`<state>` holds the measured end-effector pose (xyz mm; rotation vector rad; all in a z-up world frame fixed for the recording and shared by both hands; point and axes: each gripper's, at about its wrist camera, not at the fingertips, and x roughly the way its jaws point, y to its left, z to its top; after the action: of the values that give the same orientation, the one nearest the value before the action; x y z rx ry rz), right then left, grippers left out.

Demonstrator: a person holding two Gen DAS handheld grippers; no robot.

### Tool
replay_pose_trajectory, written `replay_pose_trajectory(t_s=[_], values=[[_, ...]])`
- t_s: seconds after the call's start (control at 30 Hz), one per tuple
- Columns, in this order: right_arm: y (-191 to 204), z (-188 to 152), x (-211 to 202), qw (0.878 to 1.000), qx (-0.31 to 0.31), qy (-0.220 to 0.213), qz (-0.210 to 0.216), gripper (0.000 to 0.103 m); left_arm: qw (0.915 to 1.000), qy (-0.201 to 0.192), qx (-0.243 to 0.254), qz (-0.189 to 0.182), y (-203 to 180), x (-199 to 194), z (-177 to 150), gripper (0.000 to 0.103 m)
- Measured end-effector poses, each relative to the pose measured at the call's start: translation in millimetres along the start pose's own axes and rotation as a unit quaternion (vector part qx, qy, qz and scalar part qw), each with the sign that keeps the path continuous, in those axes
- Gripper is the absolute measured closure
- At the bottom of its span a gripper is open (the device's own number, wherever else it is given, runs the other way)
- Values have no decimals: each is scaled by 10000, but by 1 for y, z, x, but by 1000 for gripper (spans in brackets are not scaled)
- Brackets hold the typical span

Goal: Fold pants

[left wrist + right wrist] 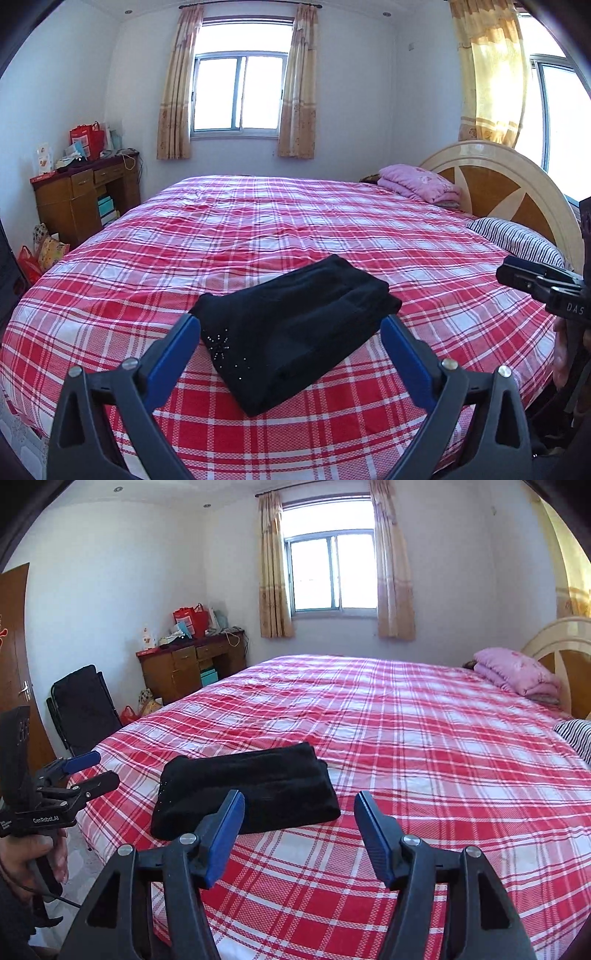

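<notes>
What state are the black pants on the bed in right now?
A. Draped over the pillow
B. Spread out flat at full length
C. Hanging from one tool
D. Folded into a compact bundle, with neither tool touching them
D: the black pants lie folded on the plaid bed, and both the left tool and the right tool are open and empty.

Bed [258, 229], red plaid cover; curtained window [240, 96] behind it, wooden desk [85, 195] left, daylight.
</notes>
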<state>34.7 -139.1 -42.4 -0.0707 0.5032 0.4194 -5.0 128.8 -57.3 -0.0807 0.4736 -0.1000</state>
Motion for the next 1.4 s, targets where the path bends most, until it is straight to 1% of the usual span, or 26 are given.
replay_pose_trajectory(t_s=[0.3, 0.37, 0.63, 0.8, 0.97, 1.1, 1.3, 1.4], values=[[0, -2, -11, 10000, 23, -67, -19, 39, 10000, 6, 49, 0, -7, -2, -2, 2], [1, -3, -12, 10000, -6, -73, -24, 38, 10000, -2, 49, 48, -8, -3, -2, 0], [5, -8, -17, 9999, -69, -99, -62, 38, 9999, -38, 70, 83, -10, -4, -2, 0], [5, -11, -16, 9999, -62, -78, -37, 38, 9998, -29, 109, 175, -11, -3, -3, 0], [5, -12, -18, 9999, -54, -90, -38, 38, 9991, 52, 190, 376, -13, 0, -2, 0], [6, -12, -21, 9998, -67, -159, -48, 38, 9988, 98, 223, 417, -14, 0, -2, 0], [8, -12, -23, 9998, -114, -178, -71, 38, 9973, 61, 297, 669, -17, -1, 0, 0], [9, -13, -24, 9997, -129, -181, -68, 38, 9975, 13, 236, 667, -16, -3, 1, 0]])
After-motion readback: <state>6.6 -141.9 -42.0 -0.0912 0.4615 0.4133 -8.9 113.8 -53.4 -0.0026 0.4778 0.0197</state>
